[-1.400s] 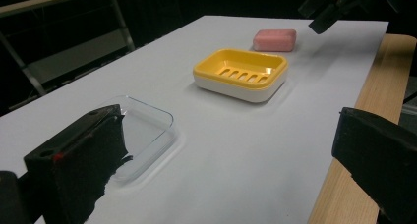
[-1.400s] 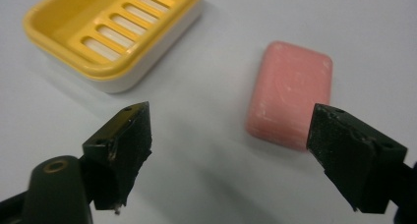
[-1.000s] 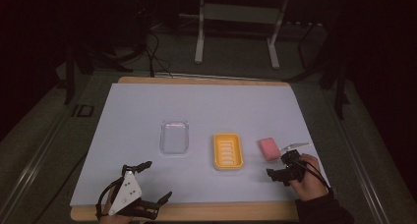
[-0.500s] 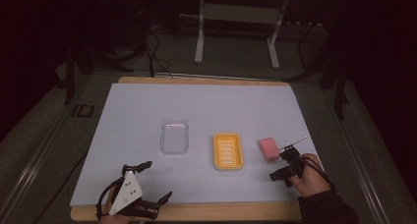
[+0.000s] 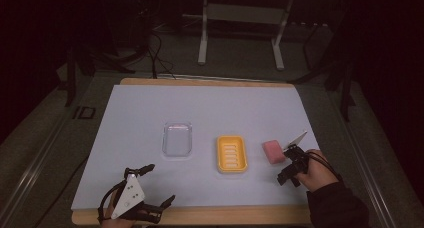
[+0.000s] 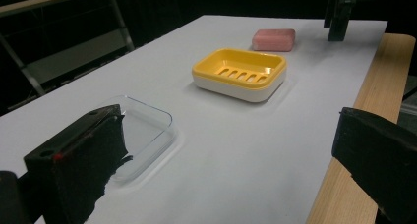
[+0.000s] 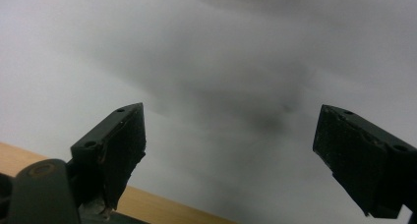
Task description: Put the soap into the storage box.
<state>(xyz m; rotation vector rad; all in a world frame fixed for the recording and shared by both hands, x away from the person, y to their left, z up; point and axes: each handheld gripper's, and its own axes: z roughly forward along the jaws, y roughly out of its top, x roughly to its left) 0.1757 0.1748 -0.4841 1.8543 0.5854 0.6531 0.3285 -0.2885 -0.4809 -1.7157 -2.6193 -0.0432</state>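
A pink soap bar (image 5: 273,151) (image 6: 274,39) lies flat on the white table cover, right of a yellow soap dish (image 5: 232,153) (image 6: 239,72). Left of the dish sits a clear plastic tray (image 5: 177,138) (image 6: 142,130). My right gripper (image 5: 286,166) (image 7: 231,150) hovers just right of the soap, pointing down at the bare cover. Its jaws have just been opening and stand wide with nothing between them. My left gripper (image 5: 157,184) (image 6: 226,165) rests open and empty at the front left, facing the tray.
The wooden table edge (image 5: 200,215) runs along the front, close under both hands. The white cover (image 5: 225,108) is bare behind the three things. A metal stand (image 5: 240,33) and cables lie on the dark floor beyond the table.
The right gripper has tilted a little beside the soap, its grey plate now seen more edge-on. The left gripper, soap, dish and tray have kept still.
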